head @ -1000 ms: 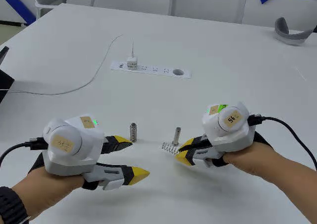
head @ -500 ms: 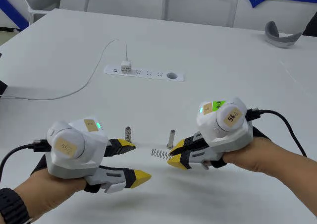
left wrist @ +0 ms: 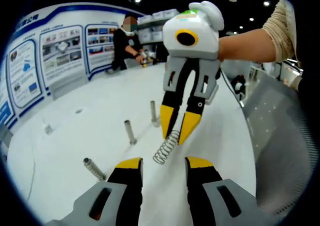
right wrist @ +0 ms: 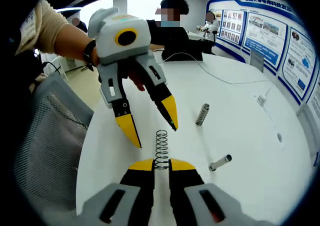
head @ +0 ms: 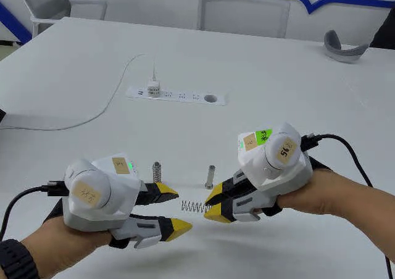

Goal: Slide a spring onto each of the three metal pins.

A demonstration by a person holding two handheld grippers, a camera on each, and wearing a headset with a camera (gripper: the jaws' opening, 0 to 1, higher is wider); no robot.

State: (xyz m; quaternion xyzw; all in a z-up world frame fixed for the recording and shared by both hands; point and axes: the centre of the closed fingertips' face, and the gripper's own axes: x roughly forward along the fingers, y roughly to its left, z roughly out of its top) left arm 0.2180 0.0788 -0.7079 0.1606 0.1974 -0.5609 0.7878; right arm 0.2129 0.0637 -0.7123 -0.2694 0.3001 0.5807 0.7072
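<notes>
The white table [head: 259,87] carries the work. The right gripper [head: 213,206] is clamped on one end of the loose spring [head: 192,206] (a thin, open wire coil). The spring's free end points between the parted fingers of the left gripper [head: 179,209]. Behind it stand a bare pin [head: 210,176] and a spring-covered pin [head: 157,171].

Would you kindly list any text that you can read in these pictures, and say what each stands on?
"5t5", or close to it: round tan tag on the right gripper; blurred, so not certain.
Green sticker on the same gripper: print too blurred to read.
Tan tags on the left gripper: print too blurred to read.
Wall posters: headings and text too small to read.
</notes>
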